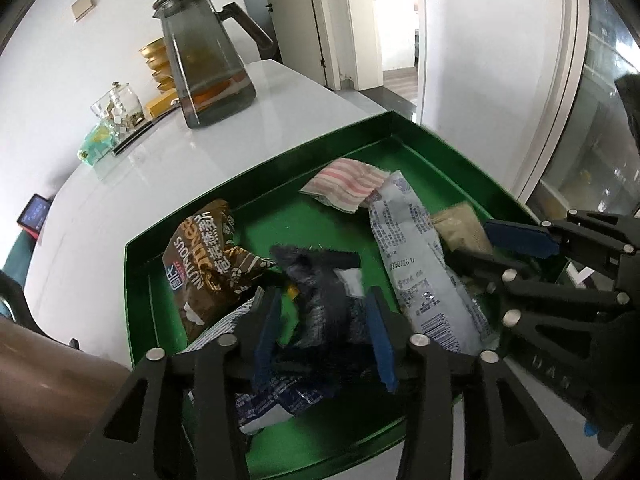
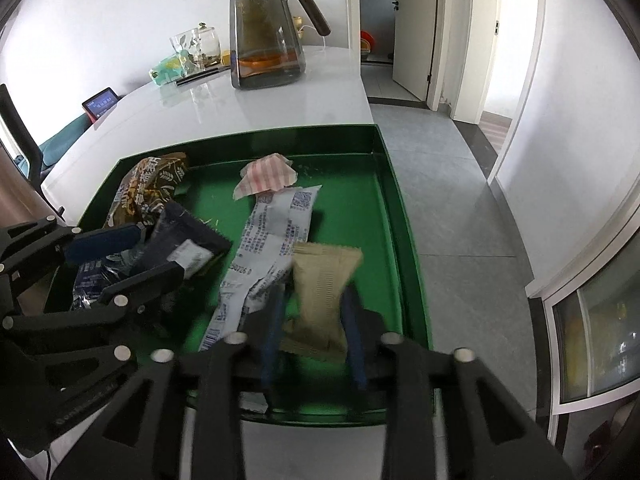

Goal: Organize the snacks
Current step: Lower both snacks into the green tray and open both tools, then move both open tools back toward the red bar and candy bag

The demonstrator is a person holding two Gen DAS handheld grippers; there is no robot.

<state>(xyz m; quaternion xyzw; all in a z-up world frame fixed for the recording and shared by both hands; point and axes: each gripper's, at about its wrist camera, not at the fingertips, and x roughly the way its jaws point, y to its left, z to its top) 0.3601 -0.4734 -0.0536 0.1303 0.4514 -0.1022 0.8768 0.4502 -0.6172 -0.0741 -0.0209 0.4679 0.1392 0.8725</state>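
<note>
Left wrist view: the left tool (image 1: pixel 326 332) points down into the green tray (image 1: pixel 256 168), which sits at the near edge of the white bench (image 1: pixel 120 200). Its blue pads stand a little apart on either side of a dark navy snack packet (image 1: pixel 320 280); the packet lies slack on the tray floor and on a blue-and-white wrapper (image 1: pixel 276 404), so I judge the jaws open, not pressing. To the left lies a brown oat packet (image 1: pixel 208 264), to the right a long white packet (image 1: pixel 420 264), and at the far side a pink striped packet (image 1: pixel 348 184). The right tool (image 1: pixel 516 236) reaches in from the right over a tan packet (image 1: pixel 460 224), mostly hidden here.

Right wrist view: the right tool (image 2: pixel 314 332) straddles the tan packet (image 2: pixel 324 292) near the tray's right wall (image 2: pixel 394 200), jaws parted with the packet between them, seemingly released. This view shows that packet whole, and the left tool (image 2: pixel 132 256) from the side over the navy packet (image 2: pixel 188 236). A glass teapot (image 2: pixel 264 40) stands at the bench's far edge.

The step looks like setting packets down in the tray. Next, each tool needs to lift clear without dragging its packet, then go for another snack.
</note>
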